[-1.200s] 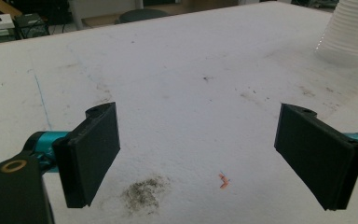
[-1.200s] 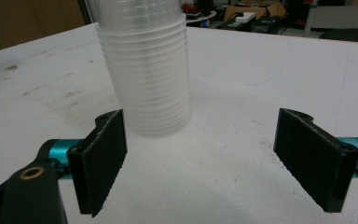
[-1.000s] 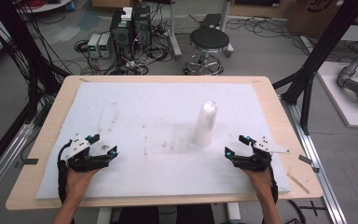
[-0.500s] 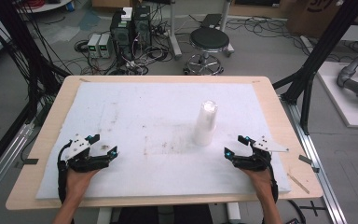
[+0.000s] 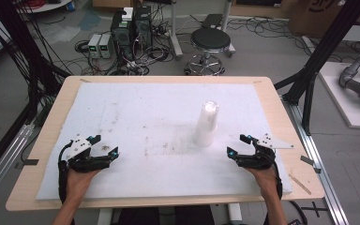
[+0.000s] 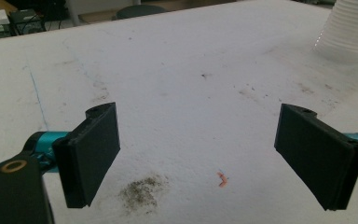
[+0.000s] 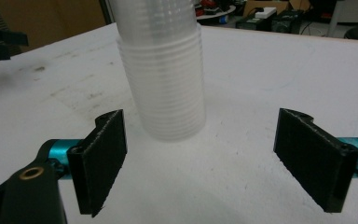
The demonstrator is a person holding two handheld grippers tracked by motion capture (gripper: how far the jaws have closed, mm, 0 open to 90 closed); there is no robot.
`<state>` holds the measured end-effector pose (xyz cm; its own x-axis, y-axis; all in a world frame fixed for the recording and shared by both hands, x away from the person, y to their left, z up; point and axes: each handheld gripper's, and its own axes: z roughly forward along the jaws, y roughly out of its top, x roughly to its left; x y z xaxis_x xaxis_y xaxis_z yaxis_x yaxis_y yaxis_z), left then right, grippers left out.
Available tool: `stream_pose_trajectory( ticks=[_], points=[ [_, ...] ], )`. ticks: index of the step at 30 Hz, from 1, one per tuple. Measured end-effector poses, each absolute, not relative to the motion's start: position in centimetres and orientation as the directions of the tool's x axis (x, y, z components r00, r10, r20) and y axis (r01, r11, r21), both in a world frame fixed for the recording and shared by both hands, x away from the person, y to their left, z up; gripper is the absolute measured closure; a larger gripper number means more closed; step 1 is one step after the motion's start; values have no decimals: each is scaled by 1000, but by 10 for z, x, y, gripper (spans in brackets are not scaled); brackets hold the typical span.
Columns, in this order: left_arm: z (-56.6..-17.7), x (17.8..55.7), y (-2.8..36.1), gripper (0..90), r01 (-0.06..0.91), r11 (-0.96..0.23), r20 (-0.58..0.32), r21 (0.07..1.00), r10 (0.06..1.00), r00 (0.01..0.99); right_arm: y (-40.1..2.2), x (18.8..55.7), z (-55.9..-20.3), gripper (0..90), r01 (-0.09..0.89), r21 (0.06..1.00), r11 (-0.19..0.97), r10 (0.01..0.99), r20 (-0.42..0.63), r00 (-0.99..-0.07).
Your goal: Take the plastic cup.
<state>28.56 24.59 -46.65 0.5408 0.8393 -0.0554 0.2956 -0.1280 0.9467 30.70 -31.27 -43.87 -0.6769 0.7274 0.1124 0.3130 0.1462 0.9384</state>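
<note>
White foam padding [image 5: 136, 112] covers your wooden table; no writing reads on the upright stack of ribbed translucent plastic cups [image 5: 206, 123]. Your left gripper [image 5: 107, 155] and right gripper [image 5: 235, 149] both gape, grasping nothing; the stack stands just ahead of the right one.

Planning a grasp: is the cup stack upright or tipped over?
Upright. The cup stack stands on its base on the white mat, rising straight ahead of the right gripper, untouched.

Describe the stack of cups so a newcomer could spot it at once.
Start at the white mat covering the wooden table. Right of its middle, just beyond the right gripper, stands the stack of cups. It is a translucent, ribbed, upright column, the mat's tallest thing.
</note>
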Motion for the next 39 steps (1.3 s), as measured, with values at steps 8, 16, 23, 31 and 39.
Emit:
stream_pose_trajectory(
  ticks=[8, 16, 23, 31, 39],
  points=[
    [-466, 285, 246, 140, 293, -136, -50, 946, 834, 549, -314, 307, -411, 168, 264, 955, 133, 695, 100, -712],
    [-466, 286, 245, 140, 301, -137, -55, 944, 833, 550, -311, 317, -380, 167, 239, 955, 178, 643, 70, -762],
    [-466, 287, 245, 140, 304, -138, -56, 943, 832, 552, -305, 326, -363, 167, 252, 941, 225, 608, 66, -791],
    [-466, 287, 246, 140, 311, -140, -59, 940, 831, 553, -295, 340, -352, 144, 265, 923, 280, 573, 61, -817],
    [-466, 288, 246, 140, 313, -138, -63, 940, 830, 554, -289, 353, -343, 143, 265, 917, 299, 554, 59, -830]
  ],
)
